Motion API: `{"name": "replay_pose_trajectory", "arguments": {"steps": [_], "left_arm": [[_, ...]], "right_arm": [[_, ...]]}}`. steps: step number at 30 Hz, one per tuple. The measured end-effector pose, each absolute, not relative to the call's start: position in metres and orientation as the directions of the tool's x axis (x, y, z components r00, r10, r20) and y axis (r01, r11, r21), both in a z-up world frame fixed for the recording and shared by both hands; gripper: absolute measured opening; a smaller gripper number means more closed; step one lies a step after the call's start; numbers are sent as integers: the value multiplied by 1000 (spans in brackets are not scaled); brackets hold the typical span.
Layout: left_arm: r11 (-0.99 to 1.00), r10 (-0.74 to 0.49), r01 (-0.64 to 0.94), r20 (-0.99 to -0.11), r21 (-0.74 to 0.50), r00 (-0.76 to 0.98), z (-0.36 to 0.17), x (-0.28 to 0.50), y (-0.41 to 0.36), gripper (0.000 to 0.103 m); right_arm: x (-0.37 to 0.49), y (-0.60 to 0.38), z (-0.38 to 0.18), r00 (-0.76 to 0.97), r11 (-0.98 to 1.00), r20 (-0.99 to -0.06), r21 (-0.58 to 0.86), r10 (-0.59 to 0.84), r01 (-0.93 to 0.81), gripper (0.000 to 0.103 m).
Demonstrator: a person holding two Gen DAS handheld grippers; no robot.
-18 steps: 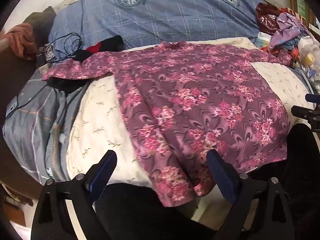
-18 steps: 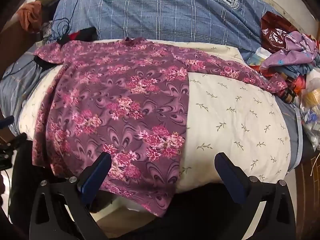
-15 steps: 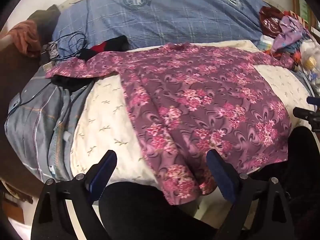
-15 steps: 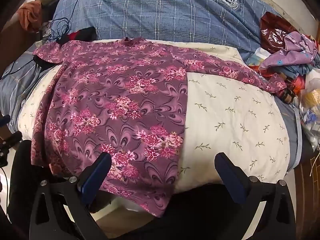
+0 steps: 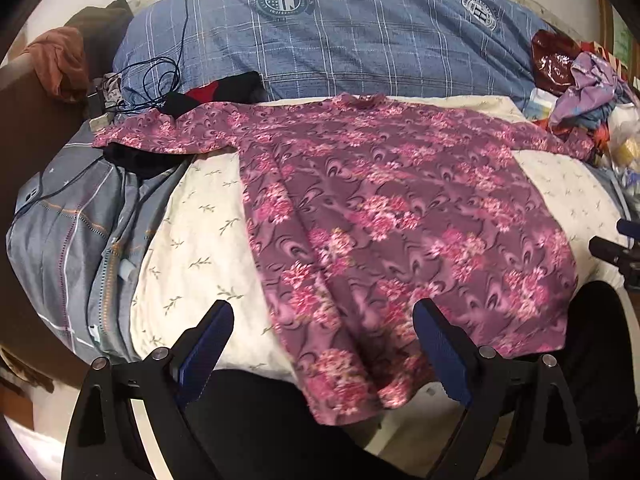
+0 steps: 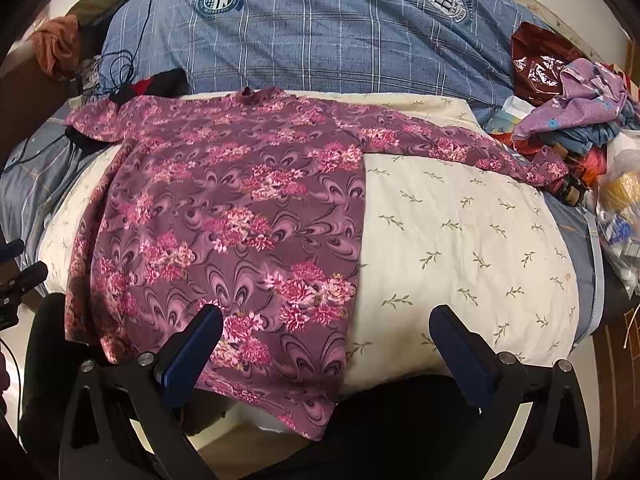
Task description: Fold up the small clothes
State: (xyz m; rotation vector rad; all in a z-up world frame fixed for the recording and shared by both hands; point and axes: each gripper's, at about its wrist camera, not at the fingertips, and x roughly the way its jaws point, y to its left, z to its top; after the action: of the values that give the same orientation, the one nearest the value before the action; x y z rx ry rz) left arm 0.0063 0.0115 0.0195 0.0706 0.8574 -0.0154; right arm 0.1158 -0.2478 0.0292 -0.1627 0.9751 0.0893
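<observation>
The purple floral shirt [image 5: 400,216] lies flat on the cream pillow [image 6: 460,248], collar far, hem hanging over the near edge. Bare pillow lies on both sides. The left gripper [image 5: 324,344] and right gripper [image 6: 326,344] hover wide apart, holding nothing.

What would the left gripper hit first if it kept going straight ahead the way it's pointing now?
Most likely the purple floral top: its lower hem lies straight ahead between the open jaws of the left gripper, though depth is hard to judge.
</observation>
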Motion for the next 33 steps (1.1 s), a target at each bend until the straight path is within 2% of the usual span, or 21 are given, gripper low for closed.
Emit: {"name": "replay_pose_trajectory", "arguments": {"steps": [33], "left_arm": [[998, 22, 32, -760, 57, 650, 8, 20, 3, 91]], "right_arm": [[126, -265, 30, 567, 994, -824, -57, 5, -92, 103]]}}
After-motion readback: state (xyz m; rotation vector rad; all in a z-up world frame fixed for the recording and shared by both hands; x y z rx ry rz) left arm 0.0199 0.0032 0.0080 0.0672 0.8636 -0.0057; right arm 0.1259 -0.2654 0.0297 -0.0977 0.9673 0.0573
